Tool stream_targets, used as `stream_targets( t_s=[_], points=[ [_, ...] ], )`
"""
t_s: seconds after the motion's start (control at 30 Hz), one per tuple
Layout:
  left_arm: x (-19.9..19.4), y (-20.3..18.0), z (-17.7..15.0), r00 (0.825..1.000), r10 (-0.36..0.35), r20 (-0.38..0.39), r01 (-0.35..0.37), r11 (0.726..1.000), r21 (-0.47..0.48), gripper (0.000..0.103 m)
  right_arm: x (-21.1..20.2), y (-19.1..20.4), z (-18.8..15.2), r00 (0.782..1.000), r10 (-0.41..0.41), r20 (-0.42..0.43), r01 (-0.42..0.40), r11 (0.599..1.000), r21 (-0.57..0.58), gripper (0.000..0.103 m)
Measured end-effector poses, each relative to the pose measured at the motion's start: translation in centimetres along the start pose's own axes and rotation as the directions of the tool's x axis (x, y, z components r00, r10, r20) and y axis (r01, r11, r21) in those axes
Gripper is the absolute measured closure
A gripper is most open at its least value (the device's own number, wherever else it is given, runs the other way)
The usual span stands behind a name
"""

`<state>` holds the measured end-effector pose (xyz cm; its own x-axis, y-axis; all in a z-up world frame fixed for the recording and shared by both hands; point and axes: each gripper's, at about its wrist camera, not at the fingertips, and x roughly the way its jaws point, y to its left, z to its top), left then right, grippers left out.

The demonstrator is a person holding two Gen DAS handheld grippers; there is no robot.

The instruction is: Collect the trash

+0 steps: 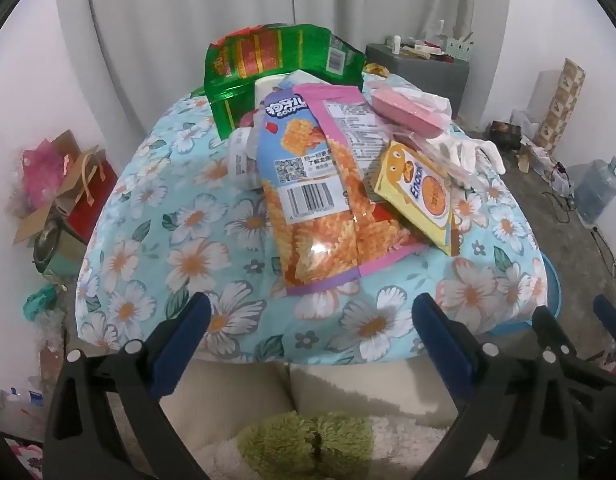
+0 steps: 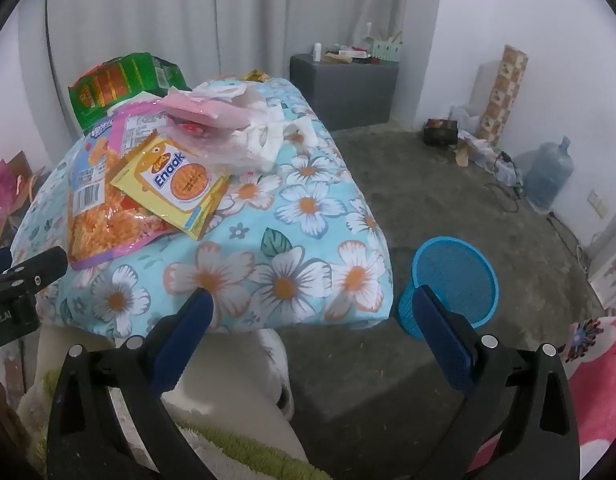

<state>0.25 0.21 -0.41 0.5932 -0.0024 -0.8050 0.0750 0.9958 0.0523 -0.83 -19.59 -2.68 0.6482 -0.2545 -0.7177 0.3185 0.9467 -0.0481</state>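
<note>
A: Left claw [image 1: 310, 328] wide open, nothing in it. Right claw [image 2: 312, 322] the same, open and empty.

B: And the trash?

A: Piled on the flowery cloth [image 1: 155, 240], well past both claws. Orange chip bag [image 1: 308, 208] lying nearest on that cloth. Yellow snack packet [image 1: 422, 196] leaning on the chip bag's right side. Green foil bag [image 1: 267, 60] at the far end of the cloth. Pink packet [image 1: 404, 114] and white crumpled paper [image 1: 468, 152] toward the far right of the cloth.

B: Hard to lift?

A: Probably not. Looks light and thin, maybe empty (cannot tell for sure). Shiny plastic, so likely slippery and crinkly.

B: Where to pinch?

A: Best at the chip bag's near flat edge, hanging closest to the cloth's front. Flat and floppy there, easy to squeeze. Yellow packet looks a bit stiffer, so a corner would do.

B: And where to drop it?

A: Likely the blue mesh bin [image 2: 454, 280] on the floor, just right of the cloth's near corner. Round, open top, empty inside.
</note>
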Motion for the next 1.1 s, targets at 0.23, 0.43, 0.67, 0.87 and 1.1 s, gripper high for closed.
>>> stream_targets(
  t_s=[0.23, 0.43, 0.67, 0.87, 1.1],
  points=[
    [0.13, 0.16, -0.02, 1.0, 0.005, -0.003, -0.005, 1.0, -0.002, 0.004, 0.11, 0.16, -0.02, 1.0, 0.002, -0.003, -0.002, 1.0, 0.001, 0.008],
    [0.16, 0.19, 0.01, 1.0, 0.004, -0.003, -0.004, 1.0, -0.002, 0.004, 0.07, 0.3, 0.04, 1.0, 0.0, -0.004, 0.0, 1.0, 0.002, 0.008],
    [0.17, 0.18, 0.06, 1.0, 0.005, -0.004, -0.005, 1.0, -0.003, 0.004, 0.07, 0.31, 0.0, 1.0, 0.003, -0.006, -0.003, 1.0, 0.002, 0.008],
    [0.17, 0.18, 0.04, 1.0, 0.006, -0.005, -0.006, 1.0, -0.004, 0.004, 0.14, 0.38, -0.03, 1.0, 0.003, -0.006, -0.003, 1.0, 0.003, 0.008],
    [0.19, 0.25, 0.06, 1.0, 0.006, -0.006, -0.006, 1.0, -0.004, 0.004, 0.14, 0.35, -0.09, 1.0, 0.004, -0.006, -0.004, 1.0, 0.002, 0.008]
  ],
)
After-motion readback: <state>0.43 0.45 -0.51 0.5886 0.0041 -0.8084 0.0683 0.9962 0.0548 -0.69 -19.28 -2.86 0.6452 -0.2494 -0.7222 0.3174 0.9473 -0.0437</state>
